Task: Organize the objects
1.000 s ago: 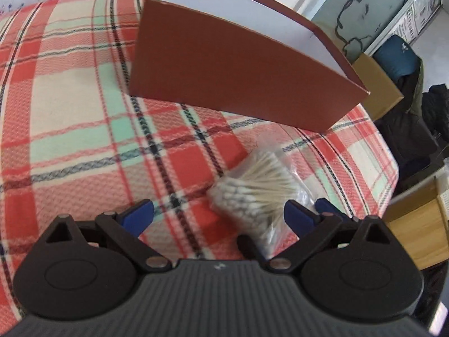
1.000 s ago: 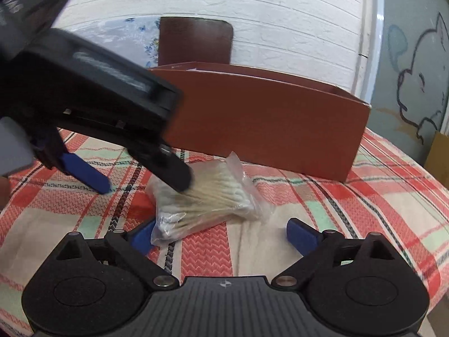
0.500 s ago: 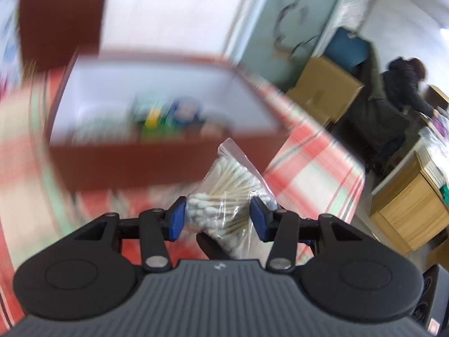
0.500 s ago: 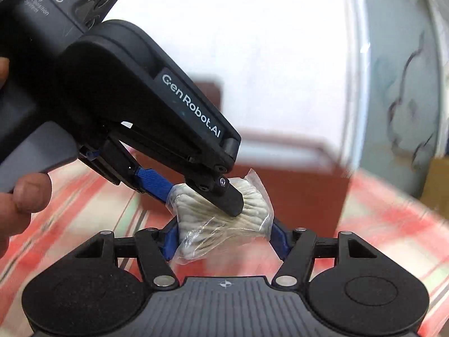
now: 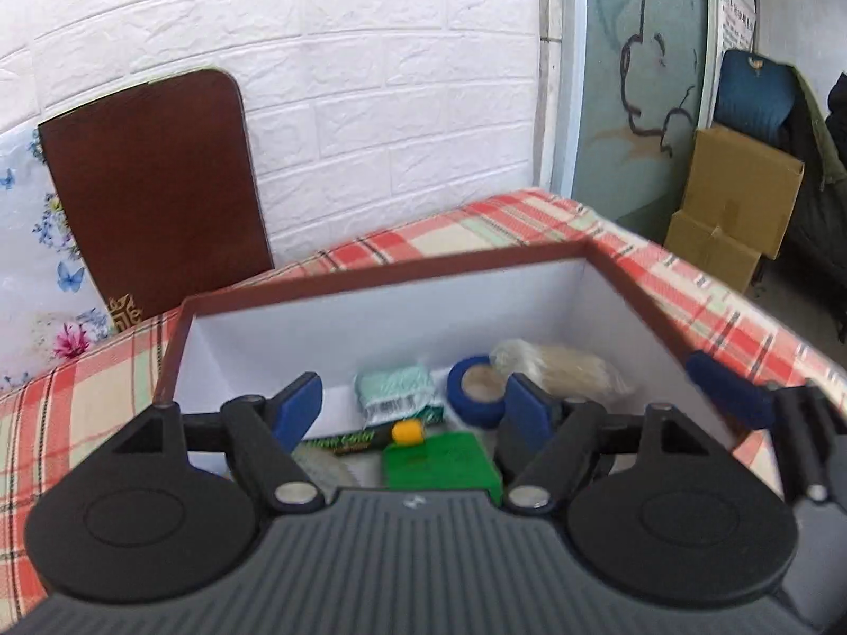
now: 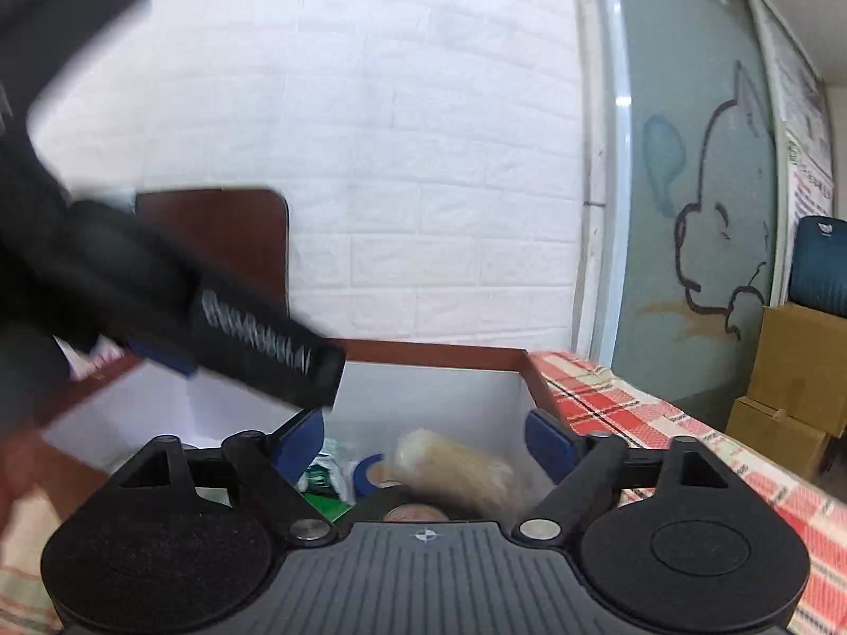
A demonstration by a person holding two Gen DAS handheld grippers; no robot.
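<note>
Both my left gripper (image 5: 413, 402) and right gripper (image 6: 423, 436) gape empty over the box (image 5: 381, 270) — the swab bag (image 5: 561, 370) lies inside, so I'd lift straight up.

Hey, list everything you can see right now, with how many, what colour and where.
Box: one, brown outside, white inside, on the table, open.
Bag of cotton swabs: one, clear with beige sticks, inside the box at its right end.
Tape roll: one, blue, in the box left of the swabs.
Mint packet: one, pale green, in the box left of the tape.
Green box: one, near front of the box.
Yellow cap: one, above the green box.
Tablecloth: one, red plaid.
Brown board: one, leaning on the white brick wall.
Cardboard cartons: two, tan, stacked at right.
Left gripper: open, above the box.
Right gripper: open, above the box.
</note>
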